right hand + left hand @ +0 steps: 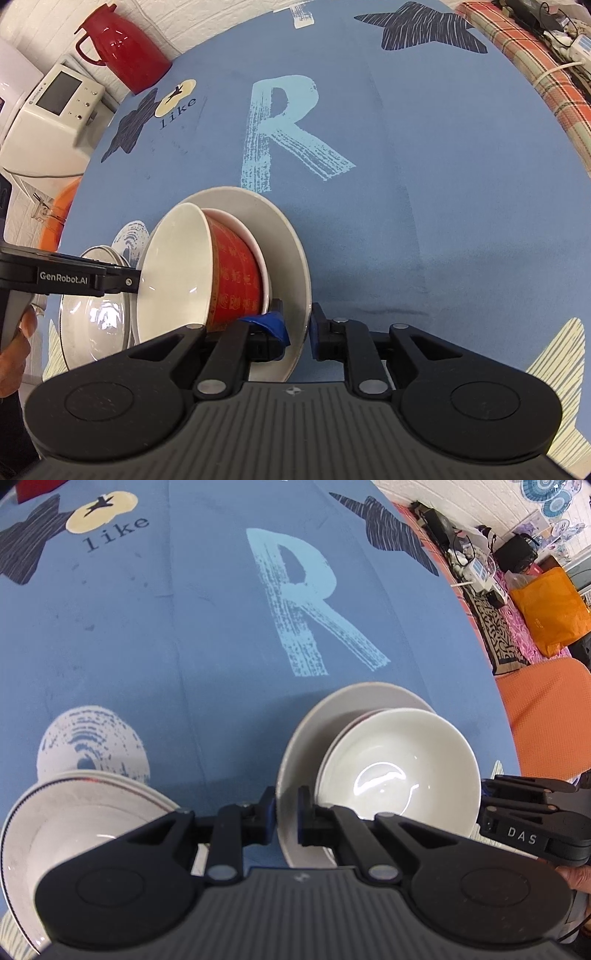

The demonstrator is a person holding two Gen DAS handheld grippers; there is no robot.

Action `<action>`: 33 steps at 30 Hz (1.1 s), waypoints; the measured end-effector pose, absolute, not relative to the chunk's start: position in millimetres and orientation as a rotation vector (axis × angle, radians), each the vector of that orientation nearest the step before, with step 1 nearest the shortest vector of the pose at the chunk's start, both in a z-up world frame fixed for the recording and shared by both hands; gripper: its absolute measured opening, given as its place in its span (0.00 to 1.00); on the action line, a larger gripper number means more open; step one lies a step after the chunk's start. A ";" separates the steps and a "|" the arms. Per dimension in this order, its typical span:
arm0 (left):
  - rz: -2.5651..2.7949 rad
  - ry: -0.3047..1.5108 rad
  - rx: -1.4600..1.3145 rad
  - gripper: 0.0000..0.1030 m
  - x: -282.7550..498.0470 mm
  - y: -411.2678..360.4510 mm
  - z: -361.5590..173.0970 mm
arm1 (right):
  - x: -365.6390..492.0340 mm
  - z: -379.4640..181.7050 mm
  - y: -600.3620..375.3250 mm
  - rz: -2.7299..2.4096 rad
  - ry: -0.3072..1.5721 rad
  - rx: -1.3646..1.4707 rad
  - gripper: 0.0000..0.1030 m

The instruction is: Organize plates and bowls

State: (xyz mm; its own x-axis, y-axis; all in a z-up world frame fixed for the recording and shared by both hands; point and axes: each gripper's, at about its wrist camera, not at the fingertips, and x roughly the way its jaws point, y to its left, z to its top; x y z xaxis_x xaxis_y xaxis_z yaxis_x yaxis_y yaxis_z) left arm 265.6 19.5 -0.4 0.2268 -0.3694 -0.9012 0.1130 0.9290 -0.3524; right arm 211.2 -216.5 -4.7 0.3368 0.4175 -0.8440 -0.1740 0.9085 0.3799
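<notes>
Both claws point steeply down at the bench [184, 635], which is covered in a blue cloth printed with a big pale "R" [306, 602].

The left claw [287, 821] is clenched on the near-left rim of the white plate [295, 760], one blue pad on each face of the rim. In the right wrist view the right claw [297, 330] is clamped on the same plate at its near-right edge, the plate wall standing between the two fingers (so one plate is gripped from both sides). A hand [14, 347] grips the handle of the left tool at the left edge of that view.

On that plate sits one bowl [399, 771], white inside and red with gold characters outside, and it leans toward the left in the right wrist view. Beneath it a second, smaller white dish rim [260, 254] shows, though whether this is a plate or a bowl cannot be told.

To the left, on the cloth, lies one more plate with a dark rim line [55, 830], apart from the held stack.

Farther off at the bench's far left stand one red jug [122, 48] and one white appliance [51, 110].
</notes>
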 end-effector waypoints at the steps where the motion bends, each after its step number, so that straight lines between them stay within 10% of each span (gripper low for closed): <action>1: -0.338 1.305 -0.236 0.00 266.0 20.9 -1.9 | 212.2 -5.2 -216.1 0.392 1.167 0.241 0.00; 33: -0.398 1.289 -0.243 0.00 253.7 28.8 -11.2 | 209.5 -14.1 -216.7 0.362 1.107 0.236 0.00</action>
State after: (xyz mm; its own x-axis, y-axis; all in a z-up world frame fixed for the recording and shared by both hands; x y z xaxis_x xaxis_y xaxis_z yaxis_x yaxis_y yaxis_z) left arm 253.7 28.8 -11.2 0.2242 -0.4178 -0.8805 0.1511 0.9074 -0.3921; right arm 209.5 -216.7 -14.1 0.3979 0.3981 -0.8266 -0.1665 0.9173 0.3617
